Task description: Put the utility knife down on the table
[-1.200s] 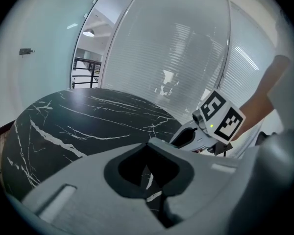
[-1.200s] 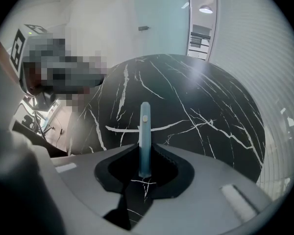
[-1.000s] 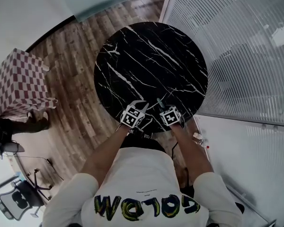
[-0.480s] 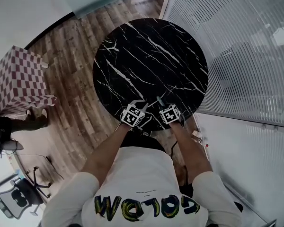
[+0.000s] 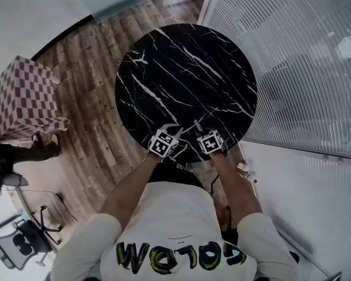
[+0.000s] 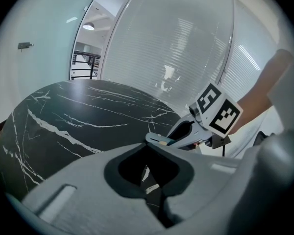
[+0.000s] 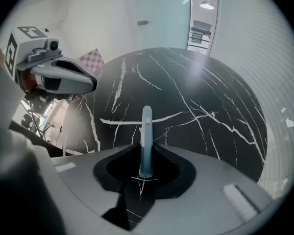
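Two grippers hover at the near edge of the table [image 5: 164,57]. The right gripper [image 5: 202,132] has its jaws opening, pads clear of the utility knife [image 7: 146,141] between them (its lower end seems to rest on the marble), so release looks under way. The left gripper [image 5: 172,131] has its jaws together, empty.

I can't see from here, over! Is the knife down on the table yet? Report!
Left gripper shut, empty. Right gripper opening, knife between its jaws. Not lying flat yet. Table below bare.

A round black marble table [image 5: 164,57] with white veins stands on wooden floor [image 5: 88,98].
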